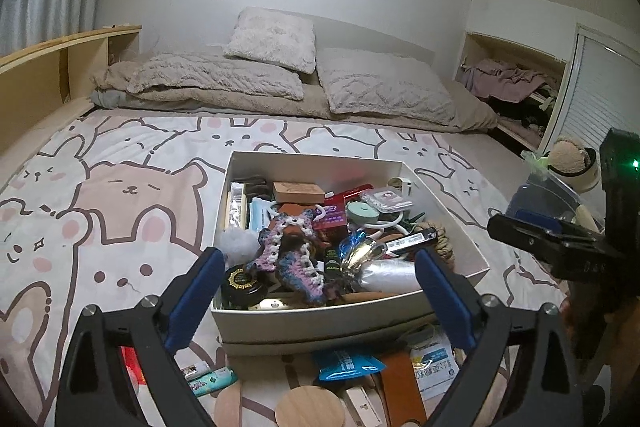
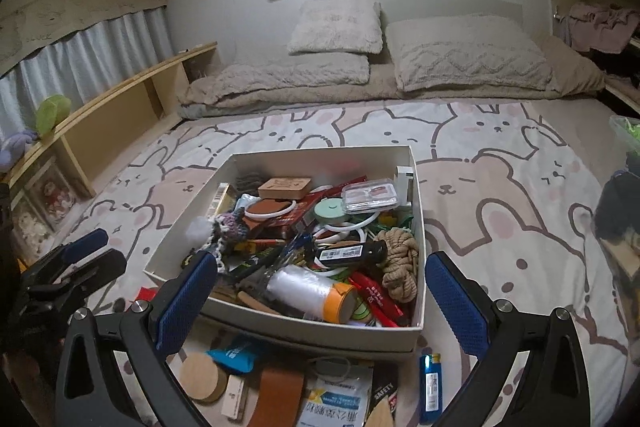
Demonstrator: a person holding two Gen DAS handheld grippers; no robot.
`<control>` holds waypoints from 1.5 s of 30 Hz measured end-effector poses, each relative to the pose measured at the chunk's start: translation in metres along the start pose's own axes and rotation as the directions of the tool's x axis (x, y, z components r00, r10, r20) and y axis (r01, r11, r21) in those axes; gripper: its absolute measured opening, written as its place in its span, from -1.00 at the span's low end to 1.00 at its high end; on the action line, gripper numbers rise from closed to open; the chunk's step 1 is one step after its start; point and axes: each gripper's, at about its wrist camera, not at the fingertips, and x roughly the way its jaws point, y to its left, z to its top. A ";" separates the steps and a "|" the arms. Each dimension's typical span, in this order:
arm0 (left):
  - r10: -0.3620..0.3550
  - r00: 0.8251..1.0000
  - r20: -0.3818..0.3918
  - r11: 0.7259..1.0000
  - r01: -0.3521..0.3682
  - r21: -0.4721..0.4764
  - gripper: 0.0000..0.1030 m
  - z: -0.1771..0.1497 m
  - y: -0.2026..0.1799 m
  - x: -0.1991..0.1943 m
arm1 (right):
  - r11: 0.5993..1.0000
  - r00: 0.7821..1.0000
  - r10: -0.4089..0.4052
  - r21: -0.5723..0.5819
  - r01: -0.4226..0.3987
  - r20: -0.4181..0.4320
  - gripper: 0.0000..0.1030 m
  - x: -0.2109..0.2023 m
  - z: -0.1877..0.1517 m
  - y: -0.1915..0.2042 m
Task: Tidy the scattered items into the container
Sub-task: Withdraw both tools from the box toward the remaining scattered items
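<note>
White box (image 2: 280, 323), open-topped, heaped with small mixed items.

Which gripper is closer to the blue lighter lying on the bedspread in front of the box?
Right. The right gripper hangs just above the blue lighter, which lies under its right finger. The left gripper sits further off, across the white box.

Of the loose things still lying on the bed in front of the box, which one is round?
The wooden disc, the only circular piece there; the blue packet, brown leather strip and blue lighter near it are all flat-sided or elongated.
</note>
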 end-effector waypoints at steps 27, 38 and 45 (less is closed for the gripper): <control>0.013 0.996 0.093 0.999 -0.016 0.033 1.00 0.006 -0.004 -0.055 | 0.998 0.989 -0.045 -0.035 0.050 0.144 1.00 -0.064 -0.023 0.027; 0.029 0.993 0.114 0.999 -0.031 0.015 1.00 0.003 -0.002 -0.059 | 0.995 0.981 -0.084 -0.031 0.091 0.176 1.00 -0.077 -0.033 0.018; 0.083 0.989 0.122 0.997 -0.081 -0.021 1.00 -0.004 0.007 -0.056 | 0.991 0.975 -0.134 -0.006 0.137 0.180 1.00 -0.079 -0.044 -0.004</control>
